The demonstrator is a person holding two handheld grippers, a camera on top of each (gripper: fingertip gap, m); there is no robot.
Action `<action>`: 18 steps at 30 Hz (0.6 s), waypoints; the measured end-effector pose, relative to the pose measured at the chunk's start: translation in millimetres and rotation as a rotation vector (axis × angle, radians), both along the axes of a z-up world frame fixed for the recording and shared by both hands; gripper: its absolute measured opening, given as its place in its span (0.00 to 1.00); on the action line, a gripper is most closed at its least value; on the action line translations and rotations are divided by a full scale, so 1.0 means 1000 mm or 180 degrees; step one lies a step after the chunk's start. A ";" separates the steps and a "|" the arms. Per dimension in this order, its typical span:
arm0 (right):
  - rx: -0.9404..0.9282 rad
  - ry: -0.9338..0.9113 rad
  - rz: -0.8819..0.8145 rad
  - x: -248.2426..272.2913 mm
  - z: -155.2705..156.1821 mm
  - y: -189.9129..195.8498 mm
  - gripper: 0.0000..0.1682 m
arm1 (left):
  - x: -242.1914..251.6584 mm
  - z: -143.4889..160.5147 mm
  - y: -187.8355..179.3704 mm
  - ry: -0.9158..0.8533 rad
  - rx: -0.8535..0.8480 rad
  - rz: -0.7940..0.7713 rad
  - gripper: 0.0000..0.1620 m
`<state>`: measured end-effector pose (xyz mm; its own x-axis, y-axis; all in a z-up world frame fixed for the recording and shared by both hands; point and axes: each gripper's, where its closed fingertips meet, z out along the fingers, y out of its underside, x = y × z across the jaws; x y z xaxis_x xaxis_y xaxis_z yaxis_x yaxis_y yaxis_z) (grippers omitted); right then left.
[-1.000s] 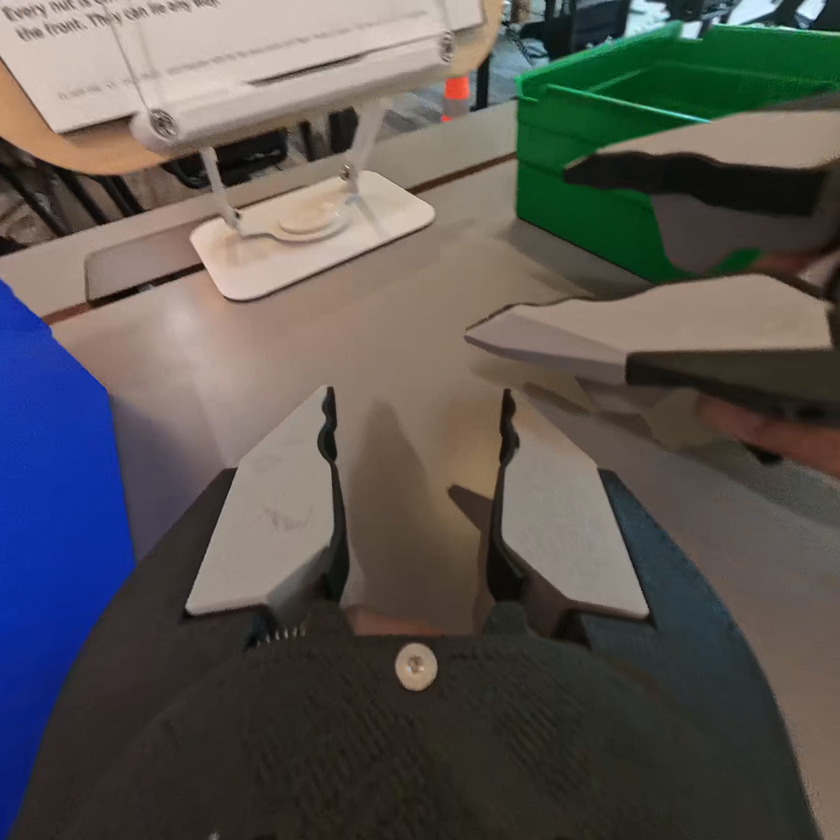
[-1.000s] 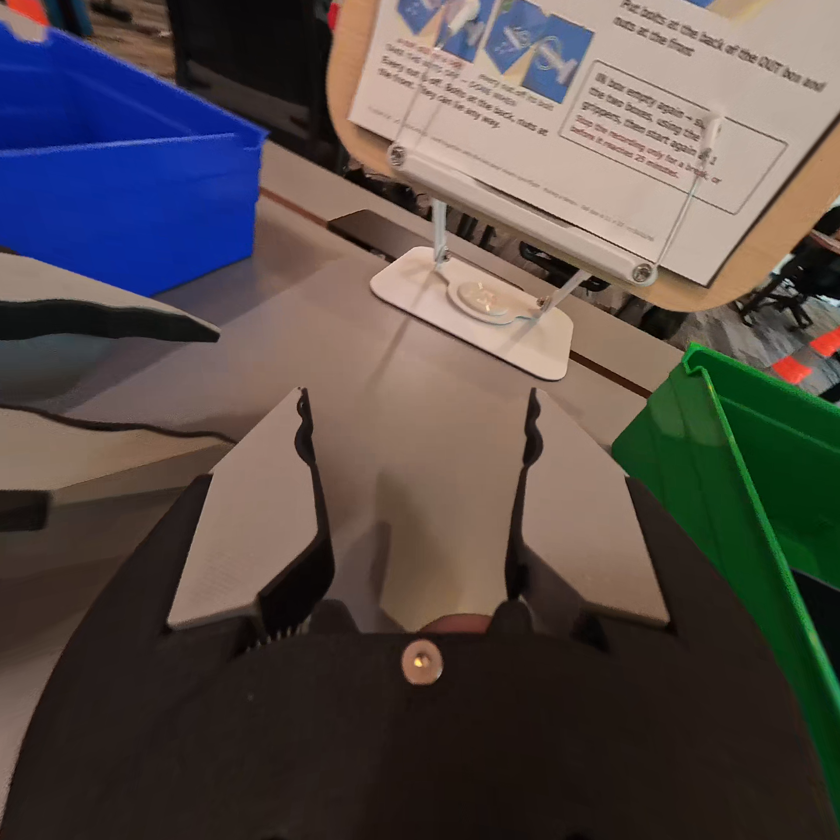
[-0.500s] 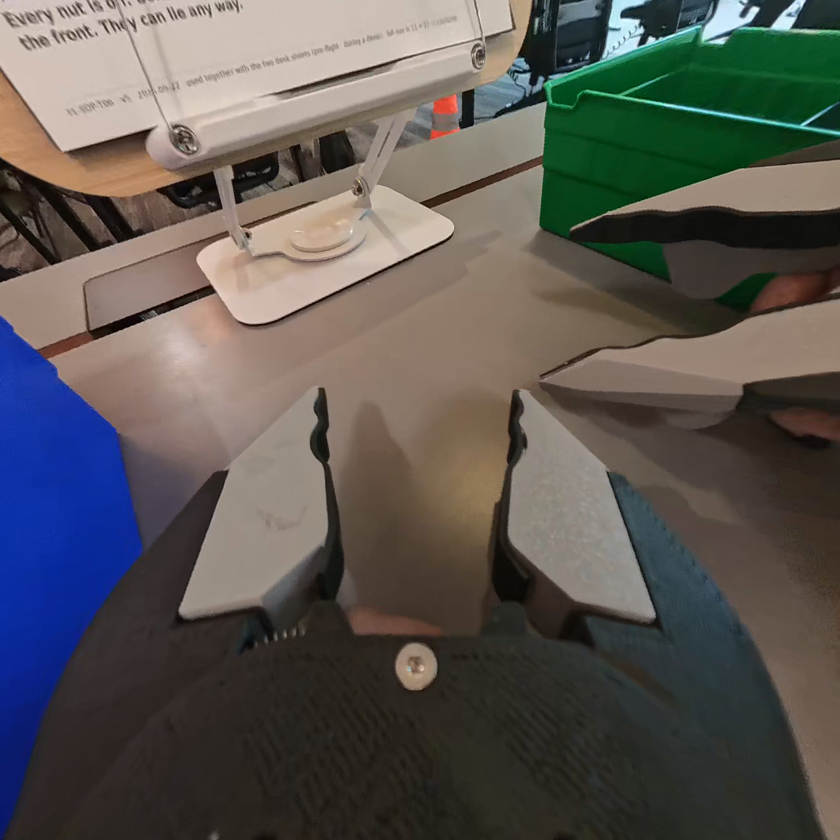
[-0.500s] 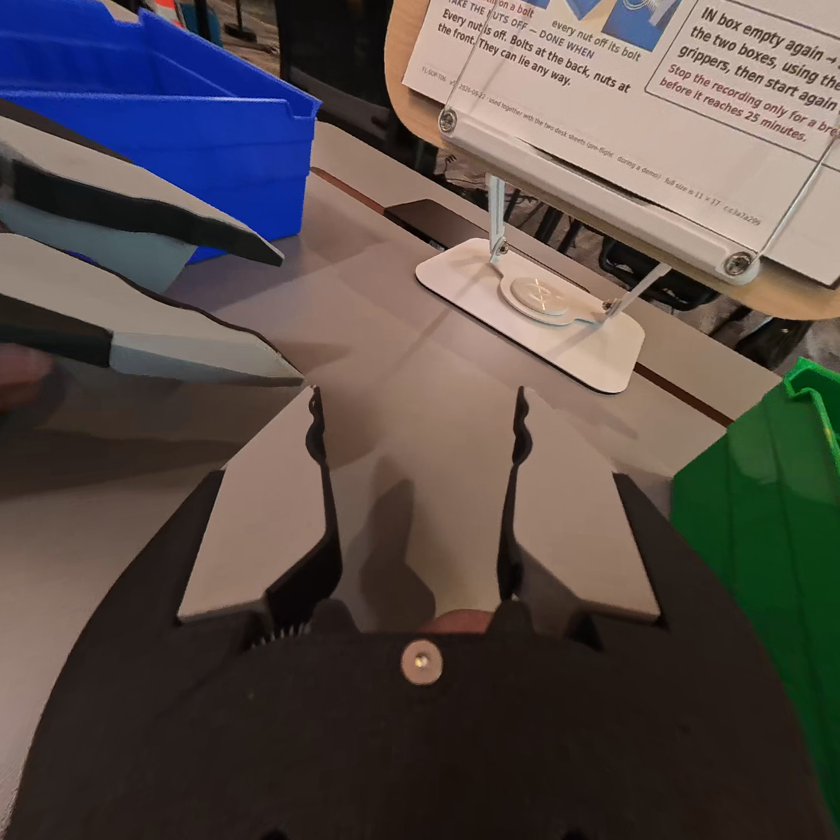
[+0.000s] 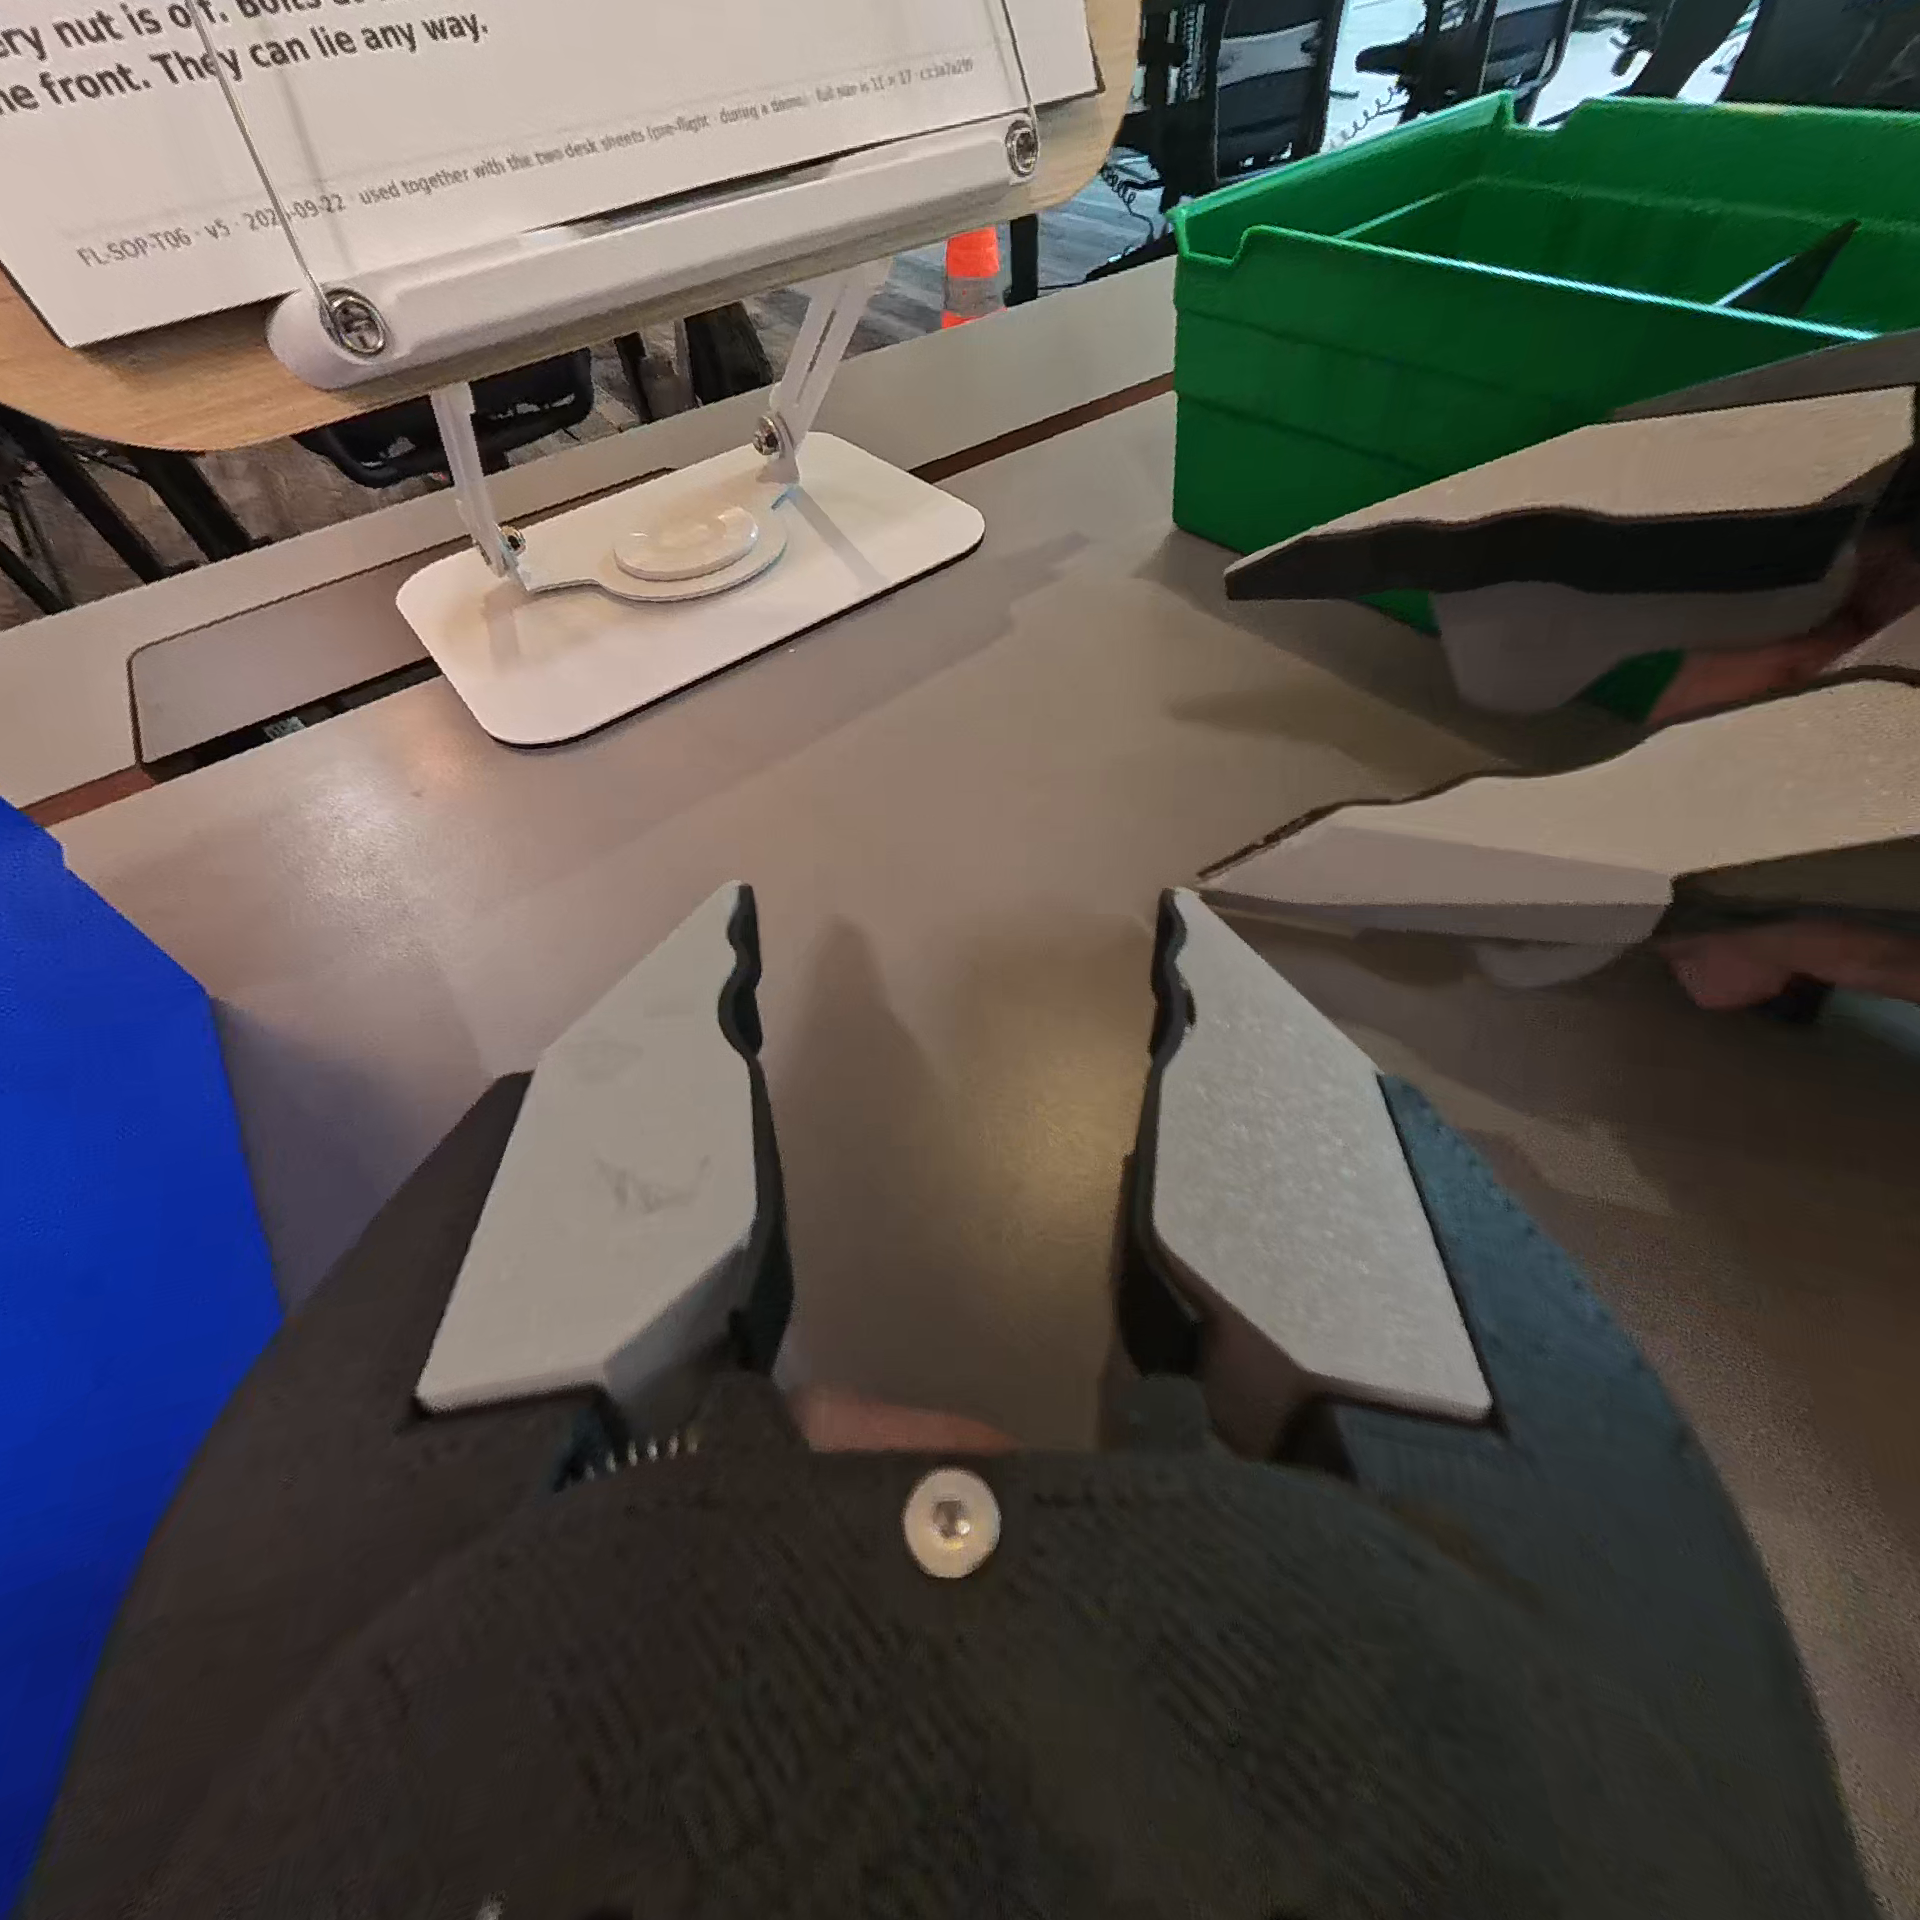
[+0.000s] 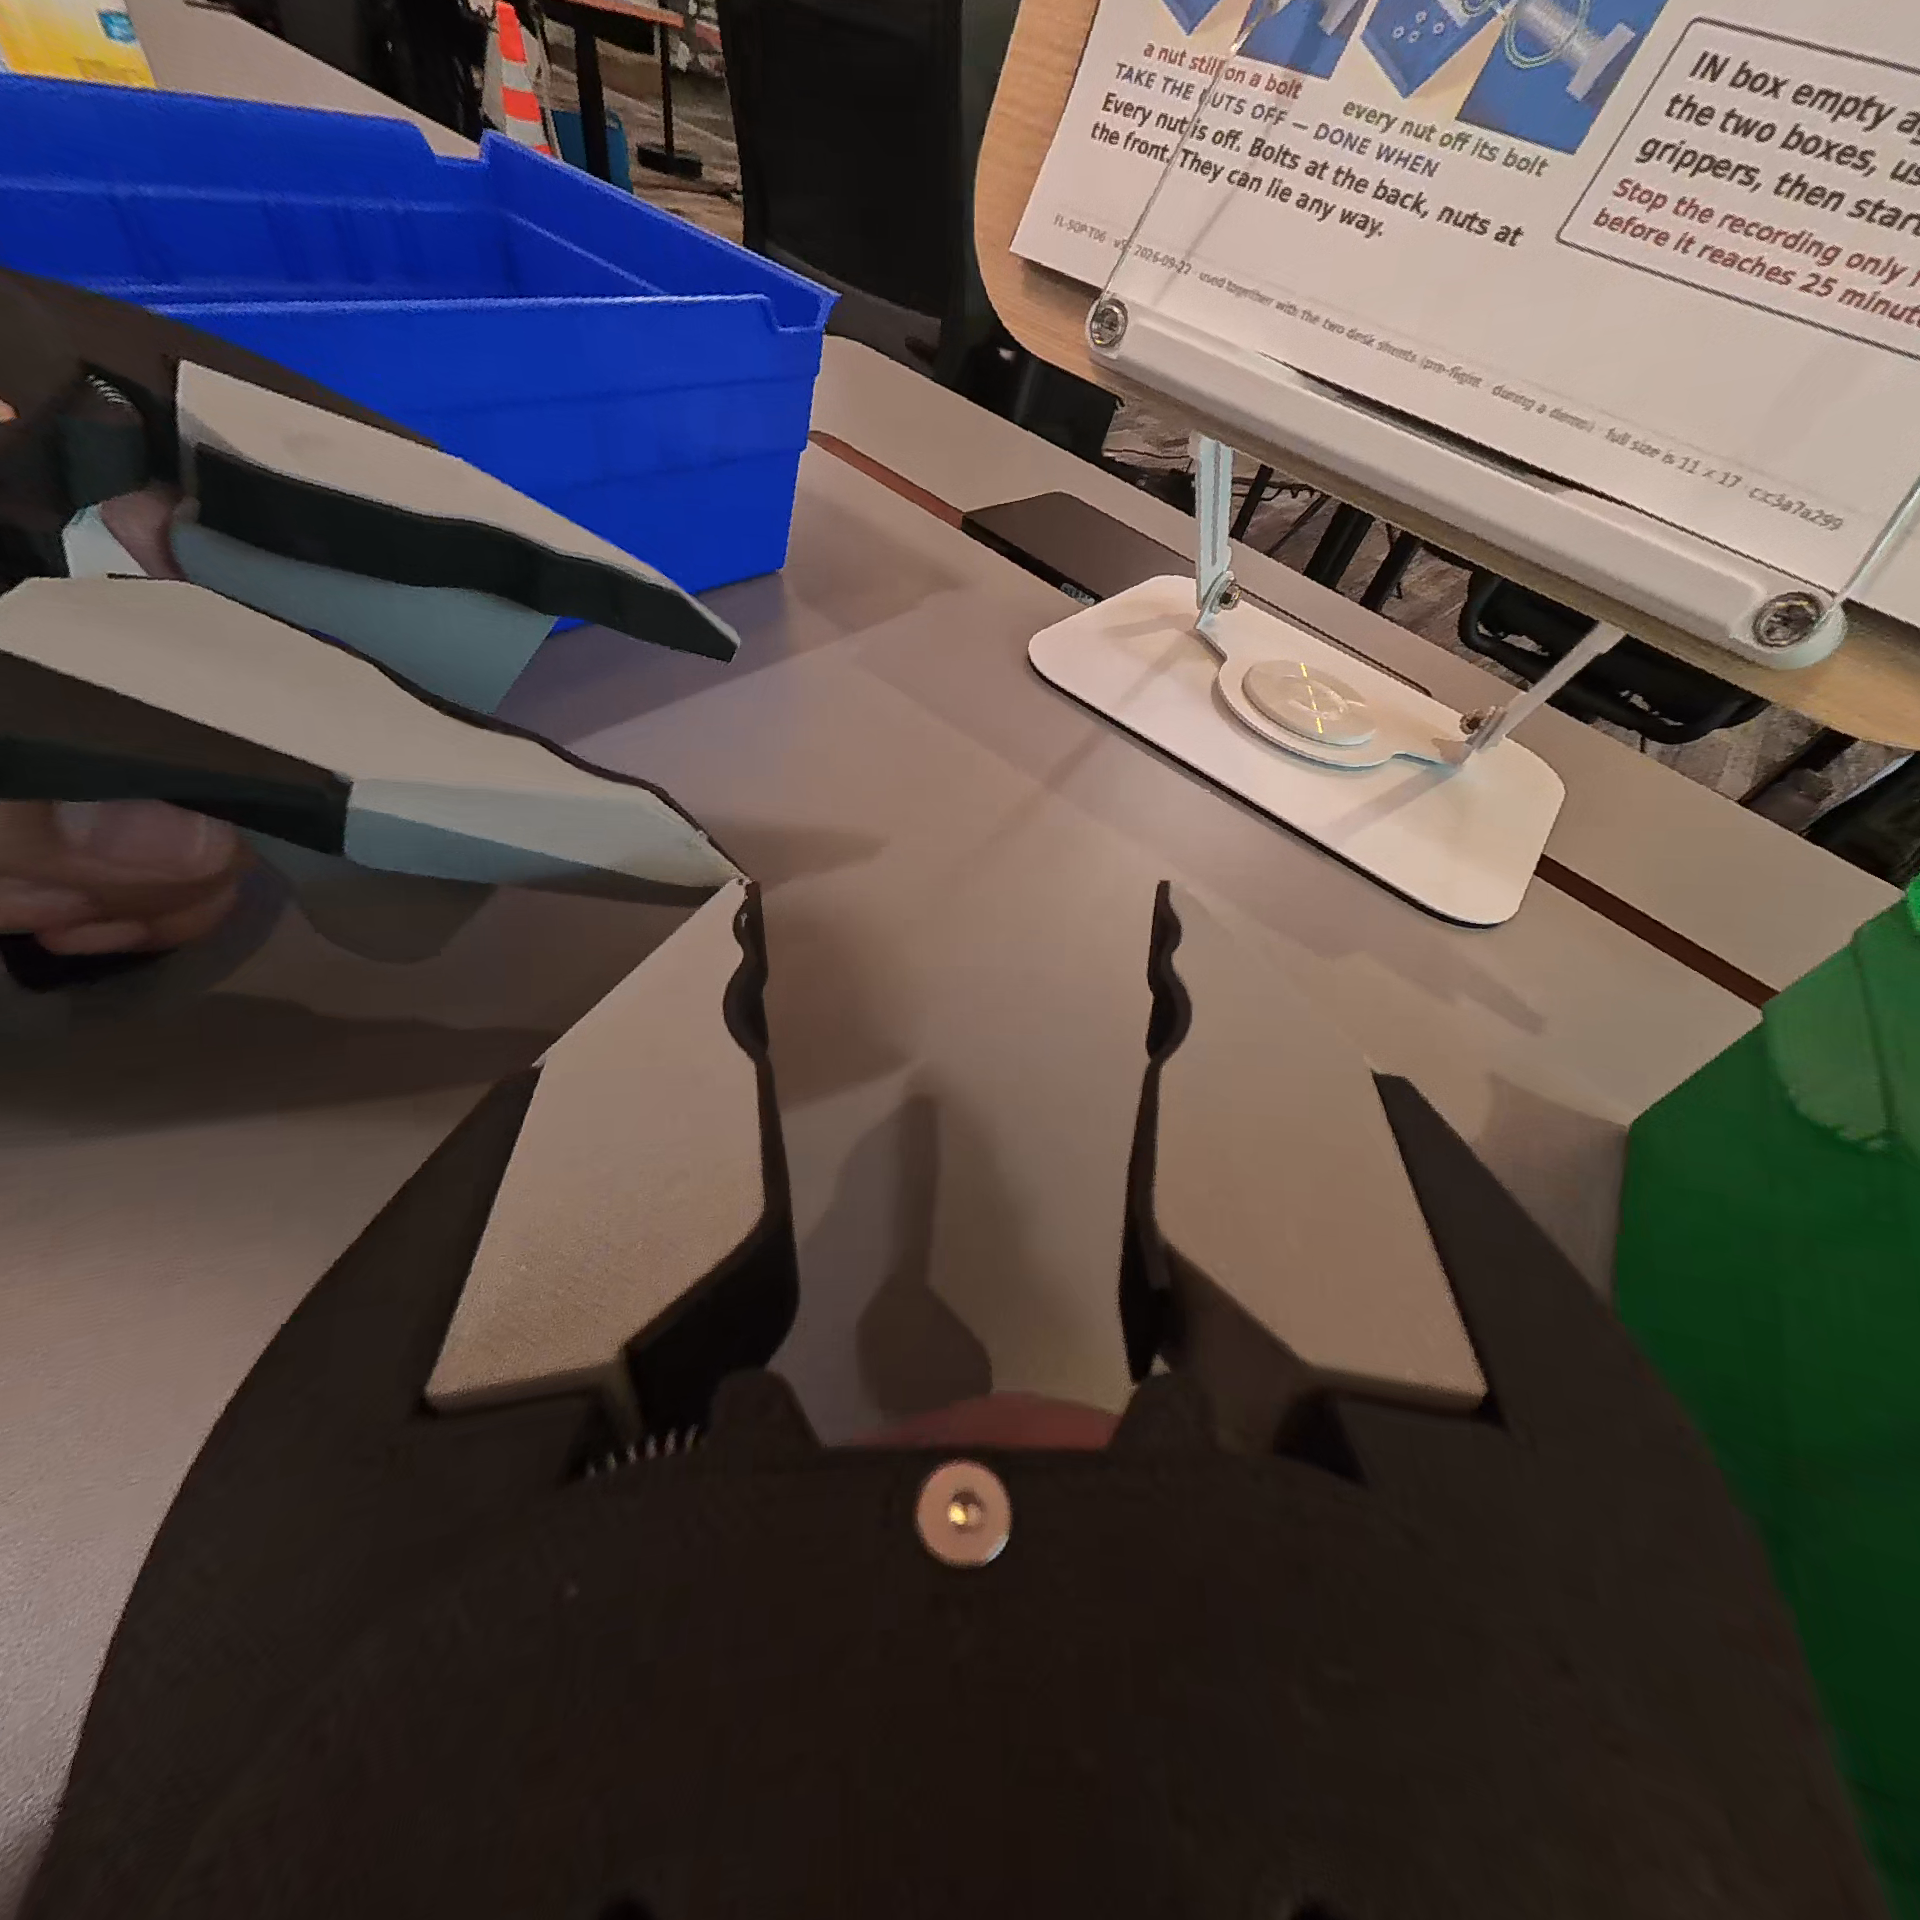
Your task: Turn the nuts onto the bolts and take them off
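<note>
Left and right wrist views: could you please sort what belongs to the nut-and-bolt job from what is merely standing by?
Job:
open left gripper
open right gripper
blue plastic bin
green plastic bin

Standing by:
white stand with printed sheet
orange cone

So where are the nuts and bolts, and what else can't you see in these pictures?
- Nuts and bolts: none visible in either view.
- Blue bin: right wrist view shows only its upper walls; its own front wall hides the bottom. Left wrist view cuts it off at the edge.
- Green bin: floor hidden by its wall and the right gripper.
- Instruction sheet: top cut off in both views.
</note>
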<state>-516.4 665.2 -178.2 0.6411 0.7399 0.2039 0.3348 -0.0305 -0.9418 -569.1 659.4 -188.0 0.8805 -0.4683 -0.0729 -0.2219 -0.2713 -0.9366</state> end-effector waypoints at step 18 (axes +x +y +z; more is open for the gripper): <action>0.0178 -0.0029 -0.0311 0.009 0.012 0.010 0.40 | -0.019 0.004 0.008 0.0316 0.0280 -0.0289 0.43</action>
<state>-507.2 675.1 -166.5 0.7076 0.6611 0.2494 0.3414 -0.0109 -0.9399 -588.1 667.8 -183.7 0.8213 -0.5337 -0.2016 -0.3343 -0.1639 -0.9281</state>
